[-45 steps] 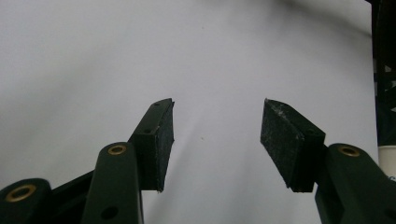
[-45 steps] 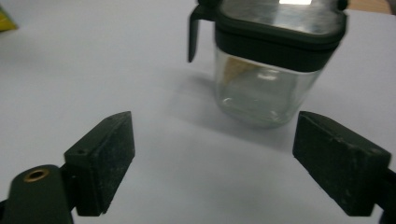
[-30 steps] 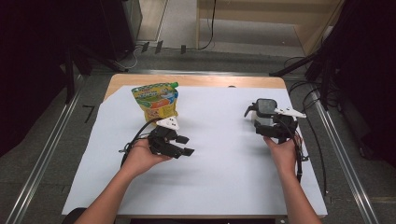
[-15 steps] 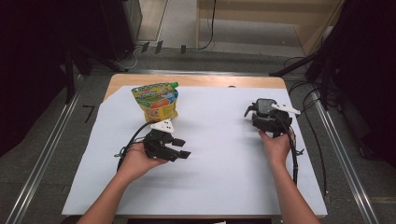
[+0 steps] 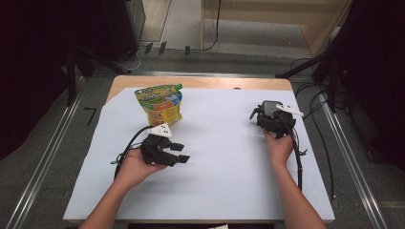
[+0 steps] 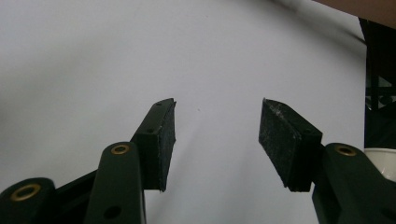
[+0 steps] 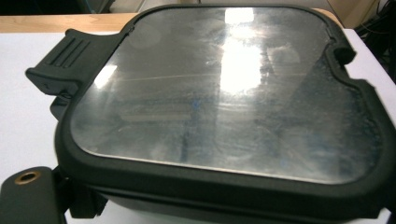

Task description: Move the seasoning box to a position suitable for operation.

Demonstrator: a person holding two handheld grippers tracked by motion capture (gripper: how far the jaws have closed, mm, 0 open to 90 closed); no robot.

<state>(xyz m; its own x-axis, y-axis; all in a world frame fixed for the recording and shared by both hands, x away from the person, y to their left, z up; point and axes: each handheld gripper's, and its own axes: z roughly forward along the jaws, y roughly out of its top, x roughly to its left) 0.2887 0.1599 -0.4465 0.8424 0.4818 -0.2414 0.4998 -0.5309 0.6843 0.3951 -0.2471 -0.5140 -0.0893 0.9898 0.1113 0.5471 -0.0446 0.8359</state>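
Tongs in the left hand (image 5: 181,152) lie nearest the person, low over the white-covered bench (image 5: 224,191). Their tips point toward 3 o'clock and they stand about half wide with nothing between the pads (image 6: 161,135). The left gripper view looks out between them over bare white sheet.

Farther out on the person's right, the right tongs (image 5: 272,121) point toward 12 o'clock, right up against a black lidded container (image 5: 264,109). Whether they grip it I cannot tell, because one jaw shows at the container's lower corner in the right gripper view and the other is hidden behind the body. From the left tongs the container lies at about 2 o'clock, well apart across the bench, so the right hand is by far the nearer one to it.

Farthest off, a yellow-green spouted snack pouch (image 5: 160,102) lies near the left tongs at their 12 o'clock. Its green cap is turned toward 1 o'clock and nothing touches it.

The high view gives the layout but shows the container as little more than a dark lump at the tong tips. The right gripper view shows the container (image 7: 224,93) as squarish with rounded corners. It has a clear, smudged lid and a ribbed latch tab at its 10 o'clock corner. Any coming move on the container probably turns on that tab.
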